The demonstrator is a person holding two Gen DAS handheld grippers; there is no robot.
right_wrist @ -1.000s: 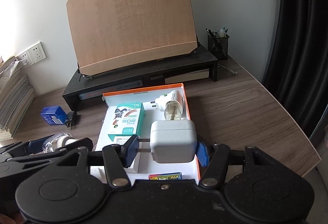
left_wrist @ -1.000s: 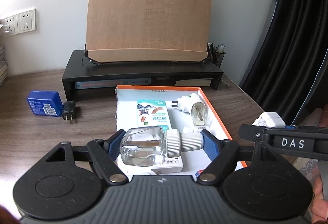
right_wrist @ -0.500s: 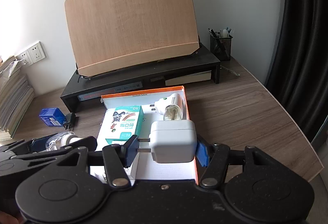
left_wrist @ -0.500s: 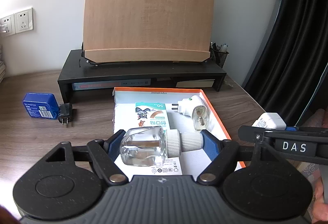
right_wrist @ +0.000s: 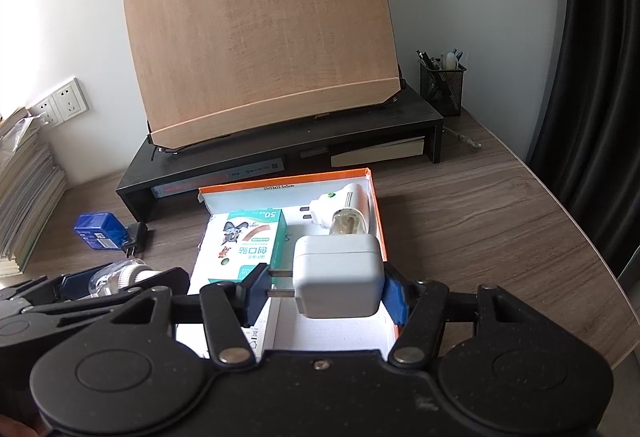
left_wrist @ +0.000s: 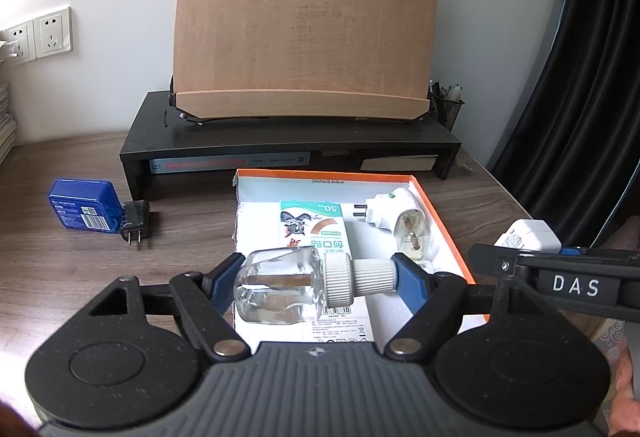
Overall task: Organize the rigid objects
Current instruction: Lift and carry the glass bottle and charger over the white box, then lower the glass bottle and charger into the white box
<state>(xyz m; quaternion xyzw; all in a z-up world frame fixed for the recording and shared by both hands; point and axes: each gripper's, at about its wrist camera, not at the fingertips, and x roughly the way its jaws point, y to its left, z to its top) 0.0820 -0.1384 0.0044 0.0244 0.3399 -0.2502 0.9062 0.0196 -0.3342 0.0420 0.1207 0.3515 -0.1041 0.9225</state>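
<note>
My left gripper (left_wrist: 316, 279) is shut on a clear bottle with a white cap (left_wrist: 288, 287), held sideways above the near end of the orange-rimmed white box (left_wrist: 444, 229). My right gripper (right_wrist: 326, 287) is shut on a white plug adapter (right_wrist: 338, 279), held over the box (right_wrist: 376, 217), prongs pointing left. In the box lie a teal plaster carton (left_wrist: 316, 227) and a white plug-in vaporizer (left_wrist: 400, 217). The right gripper with the adapter also shows in the left wrist view (left_wrist: 528, 237); the bottle shows in the right wrist view (right_wrist: 120, 275).
A blue box (left_wrist: 84, 209) and a black plug (left_wrist: 136, 221) lie on the wooden desk, left of the box. A black riser (left_wrist: 288, 149) with a wooden book stand (left_wrist: 304, 33) is behind. A mesh pen cup (right_wrist: 442, 81) and a paper stack (right_wrist: 24, 197) flank it.
Both grippers have pulled back and risen slightly with their objects still held; the box and riser appear a little farther away. Nothing was let go.
</note>
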